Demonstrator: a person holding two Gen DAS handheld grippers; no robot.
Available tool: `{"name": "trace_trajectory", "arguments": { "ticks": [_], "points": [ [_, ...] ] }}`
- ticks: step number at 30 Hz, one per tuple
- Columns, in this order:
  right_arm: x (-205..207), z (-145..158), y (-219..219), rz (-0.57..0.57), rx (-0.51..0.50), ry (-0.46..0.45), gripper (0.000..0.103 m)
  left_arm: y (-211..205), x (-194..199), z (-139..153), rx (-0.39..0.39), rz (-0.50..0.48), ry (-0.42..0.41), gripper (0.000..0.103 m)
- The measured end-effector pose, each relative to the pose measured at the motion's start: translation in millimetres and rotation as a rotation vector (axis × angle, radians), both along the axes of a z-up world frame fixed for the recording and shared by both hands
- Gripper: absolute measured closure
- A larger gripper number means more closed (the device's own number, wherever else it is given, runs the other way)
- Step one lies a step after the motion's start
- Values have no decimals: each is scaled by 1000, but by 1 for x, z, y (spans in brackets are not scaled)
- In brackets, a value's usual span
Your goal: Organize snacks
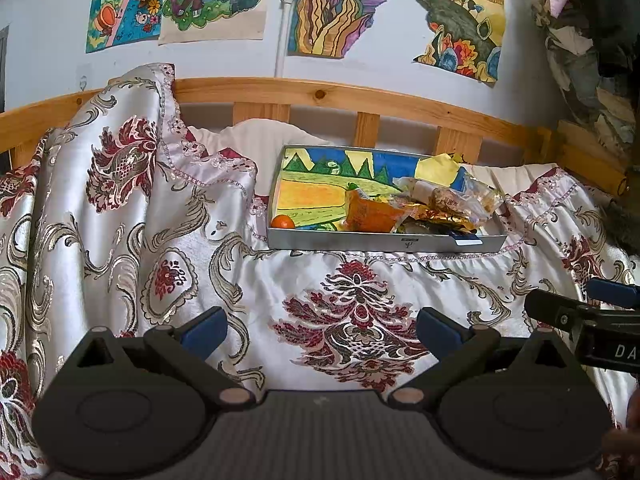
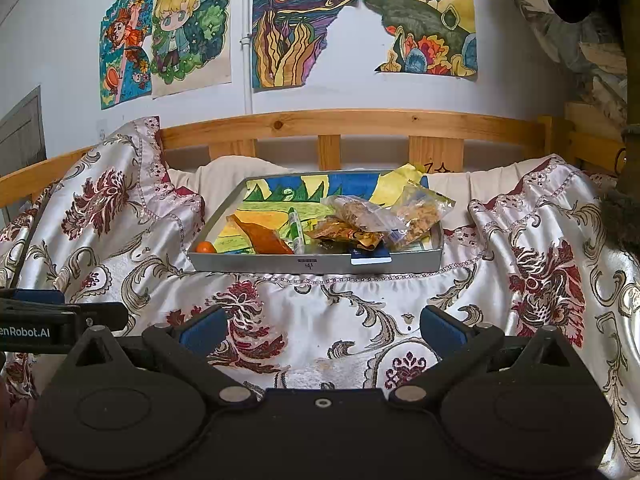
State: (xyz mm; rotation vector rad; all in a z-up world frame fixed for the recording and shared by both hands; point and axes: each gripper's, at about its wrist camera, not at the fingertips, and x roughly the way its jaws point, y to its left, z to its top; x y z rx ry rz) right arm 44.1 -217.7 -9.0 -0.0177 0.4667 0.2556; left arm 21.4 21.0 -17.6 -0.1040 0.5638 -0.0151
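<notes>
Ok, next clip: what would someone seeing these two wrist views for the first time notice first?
Probably the shallow grey tray lined with a bright crayon landscape drawing, sitting on the silvery satin bedspread with dark red floral medallions; crinkly snack packets are heaped at its right end and a small orange fruit sits in its near left corner. Behind, colourful hand-drawn pictures cover the white wall above a pine bed rail. Both the left gripper and right gripper hang open, short of the tray.

In the tray (image 2: 400,262), the snack packets (image 2: 360,220) overlap in a heap, so the lowest ones and the drawing (image 2: 280,190) under them are partly hidden, and the packet print is too small to read. The right gripper (image 1: 612,296) is cut off by the left wrist view's right edge, as is the left gripper (image 2: 36,294) by the right wrist view's left edge.
</notes>
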Motion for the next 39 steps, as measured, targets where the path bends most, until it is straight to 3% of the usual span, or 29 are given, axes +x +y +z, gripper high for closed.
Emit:
{"name": "trace_trajectory", "arguments": {
  "ticks": [39],
  "points": [
    [0,-2,1,1,-2,5,1,-1,-1,-1,-32,-6,17,0]
  ]
}}
